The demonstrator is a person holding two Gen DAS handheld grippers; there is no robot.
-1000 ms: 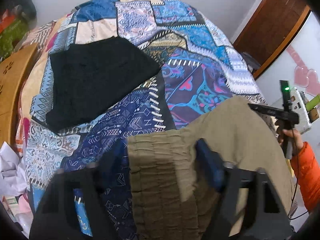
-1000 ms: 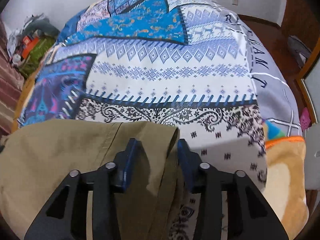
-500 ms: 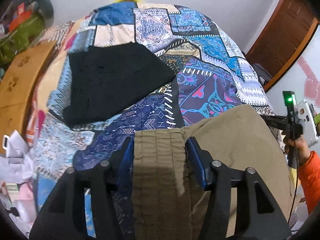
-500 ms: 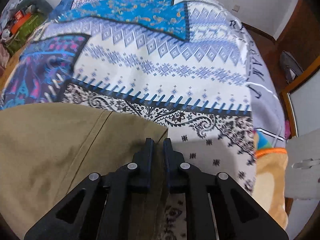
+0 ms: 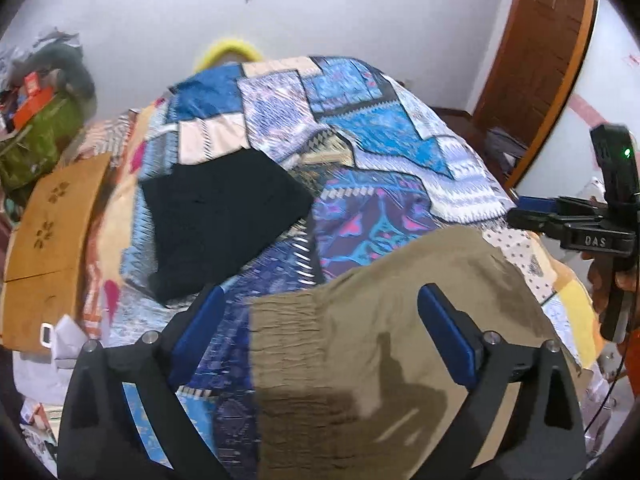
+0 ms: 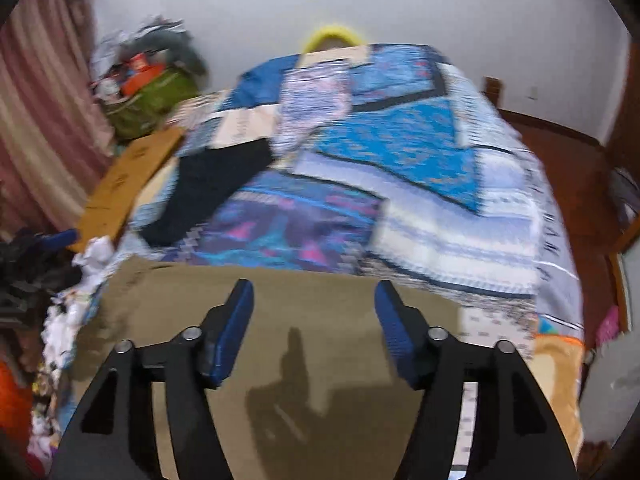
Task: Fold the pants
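The pants (image 5: 400, 360) are made of khaki-olive fabric, with a gathered elastic waistband (image 5: 288, 360) visible at the left in the left wrist view. They are laid flat and folded on the patterned bedcover, near its closest edge. In the right wrist view, a straight far edge is presented.

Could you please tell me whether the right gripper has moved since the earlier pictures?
Yes. The right gripper has lifted and drawn back from the khaki pants: far more of the bed and the wall shows now. Its jaws have just opened, with nothing between them.
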